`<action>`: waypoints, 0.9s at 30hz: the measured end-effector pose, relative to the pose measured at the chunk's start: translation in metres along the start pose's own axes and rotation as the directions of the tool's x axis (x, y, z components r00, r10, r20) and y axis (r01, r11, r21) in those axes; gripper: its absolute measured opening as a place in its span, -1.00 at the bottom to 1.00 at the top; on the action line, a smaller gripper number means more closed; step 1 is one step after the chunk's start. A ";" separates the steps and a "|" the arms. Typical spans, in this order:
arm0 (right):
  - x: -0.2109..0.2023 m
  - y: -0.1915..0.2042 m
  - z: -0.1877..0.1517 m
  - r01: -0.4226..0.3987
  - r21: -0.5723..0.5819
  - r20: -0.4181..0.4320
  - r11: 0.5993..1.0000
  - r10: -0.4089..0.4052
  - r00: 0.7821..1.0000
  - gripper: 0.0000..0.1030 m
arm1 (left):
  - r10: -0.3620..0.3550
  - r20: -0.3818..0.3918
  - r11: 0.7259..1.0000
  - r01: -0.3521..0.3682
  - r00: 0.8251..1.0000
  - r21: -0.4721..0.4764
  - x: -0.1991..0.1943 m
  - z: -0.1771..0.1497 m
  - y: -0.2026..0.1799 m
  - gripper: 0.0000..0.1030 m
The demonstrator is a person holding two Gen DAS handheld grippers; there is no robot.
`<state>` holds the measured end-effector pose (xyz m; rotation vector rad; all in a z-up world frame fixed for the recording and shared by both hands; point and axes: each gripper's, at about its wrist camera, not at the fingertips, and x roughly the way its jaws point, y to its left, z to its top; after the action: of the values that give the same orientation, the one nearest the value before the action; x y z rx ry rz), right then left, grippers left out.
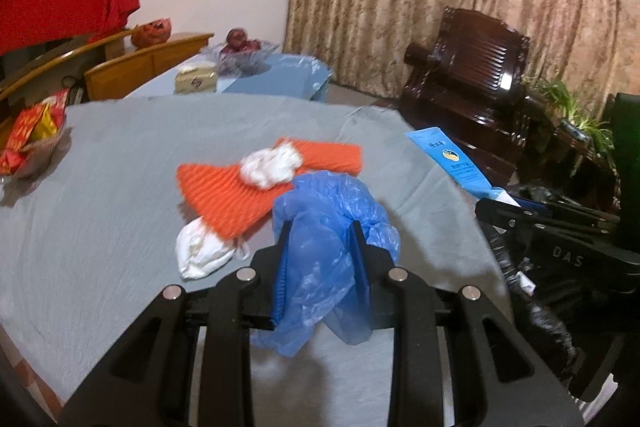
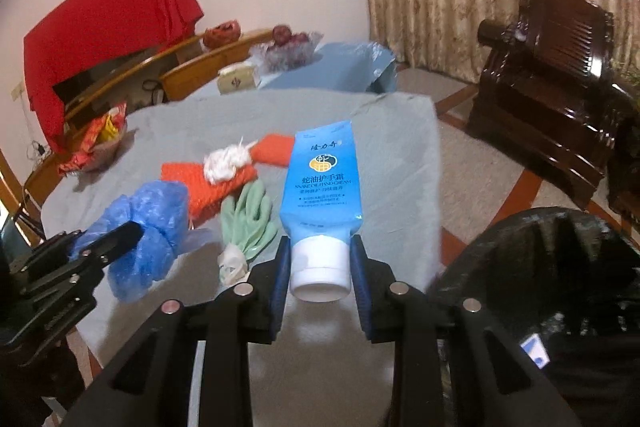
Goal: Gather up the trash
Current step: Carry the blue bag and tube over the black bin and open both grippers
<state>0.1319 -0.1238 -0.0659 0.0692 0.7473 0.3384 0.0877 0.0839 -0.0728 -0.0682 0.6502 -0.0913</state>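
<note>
My left gripper (image 1: 320, 227) is shut on a crumpled blue plastic bag (image 1: 328, 227) and holds it above the grey table; it also shows in the right wrist view (image 2: 132, 231) with the bag (image 2: 148, 223). My right gripper (image 2: 320, 247) is shut on the white cap of a blue hand cream tube (image 2: 322, 179), lifted over the table's near edge. On the cloth lie orange foam netting (image 1: 228, 195), a white tissue wad (image 1: 272, 165), a white crumpled piece (image 1: 200, 251) and a green foam net (image 2: 250, 223). A black trash bag (image 2: 552, 287) gapes at the right.
The grey tablecloth (image 1: 100, 207) covers the table. A bowl of red snack packets (image 1: 28, 139) sits at the far left. Behind stand a blue side table (image 1: 280, 79) with a fruit bowl (image 1: 240, 51) and tissue box (image 1: 196, 79), and a dark wooden armchair (image 1: 468, 75).
</note>
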 end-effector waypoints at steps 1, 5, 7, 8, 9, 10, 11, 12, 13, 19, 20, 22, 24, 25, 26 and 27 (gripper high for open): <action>-0.007 -0.003 0.001 0.004 0.004 0.008 1.000 -0.004 1.000 -0.44 | -0.011 0.012 1.000 0.011 1.000 0.007 -0.004 0.004 -0.007 -0.48; -0.036 -0.016 0.004 0.032 0.018 0.039 0.999 -0.033 0.999 -0.44 | -0.040 0.032 0.999 0.039 0.999 0.029 -0.013 0.011 -0.028 -0.48; -0.048 -0.022 0.004 0.043 0.027 0.054 0.999 -0.044 0.998 -0.44 | -0.058 0.042 0.998 0.056 0.997 0.037 -0.017 0.015 -0.039 -0.48; -0.053 -0.024 0.004 0.048 0.031 0.060 0.998 -0.049 0.997 -0.44 | -0.067 0.047 0.997 0.065 0.997 0.042 -0.019 0.016 -0.044 -0.48; -0.060 -0.028 0.004 0.055 0.035 0.067 0.998 -0.057 0.996 -0.44 | -0.081 0.053 0.996 0.078 0.995 0.052 -0.021 0.018 -0.052 -0.48; -0.065 -0.031 0.003 0.060 0.038 0.072 0.997 -0.063 0.995 -0.44 | -0.089 0.056 0.995 0.086 0.994 0.058 -0.022 0.019 -0.057 -0.48; -0.072 -0.036 0.002 0.069 0.045 0.077 0.997 -0.072 0.994 -0.44 | -0.103 0.060 0.993 0.099 0.993 0.066 -0.024 0.021 -0.063 -0.48; -0.078 -0.040 0.001 0.076 0.051 0.082 0.996 -0.080 0.993 -0.44 | -0.118 0.063 0.991 0.113 0.991 0.074 -0.025 0.022 -0.070 -0.48; -0.082 -0.043 0.000 0.082 0.056 0.085 0.995 -0.087 0.993 -0.44 | -0.127 0.065 0.989 0.122 0.990 0.080 -0.026 0.023 -0.075 -0.48; -0.116 -0.071 -0.009 0.144 0.102 0.113 0.984 -0.155 0.981 -0.44 | -0.203 0.060 0.973 0.194 0.977 0.129 -0.026 0.025 -0.115 -0.48; -0.120 -0.074 -0.011 0.153 0.110 0.116 0.982 -0.165 0.979 -0.44 | -0.213 0.057 0.970 0.204 0.975 0.136 -0.025 0.025 -0.121 -0.48; -0.127 -0.083 -0.015 0.174 0.124 0.118 0.977 -0.189 0.975 -0.44 | -0.240 0.049 0.961 0.230 0.970 0.154 -0.023 0.025 -0.135 -0.48; -0.136 -0.095 -0.021 0.201 0.143 0.117 0.969 -0.218 0.969 -0.44 | -0.267 0.040 0.950 0.256 0.963 0.180 -0.019 0.023 -0.151 -0.48; -0.138 -0.098 -0.023 0.209 0.150 0.115 0.966 -0.227 0.967 -0.44 | -0.276 0.036 0.946 0.265 0.960 0.189 -0.018 0.022 -0.157 -0.48; -0.142 -0.105 -0.026 0.222 0.162 0.112 0.961 -0.242 0.964 -0.44 | -0.290 0.030 0.939 0.279 0.956 0.200 -0.015 0.021 -0.165 -0.48; -0.145 -0.110 -0.030 0.233 0.173 0.109 0.957 -0.254 0.961 -0.44 | -0.303 0.022 0.933 0.291 0.953 0.210 -0.012 0.020 -0.172 -0.48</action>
<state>0.0438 -0.2770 -0.0129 0.1462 0.6441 0.0374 0.0795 -0.0849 -0.0335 0.0303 0.5693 -0.4475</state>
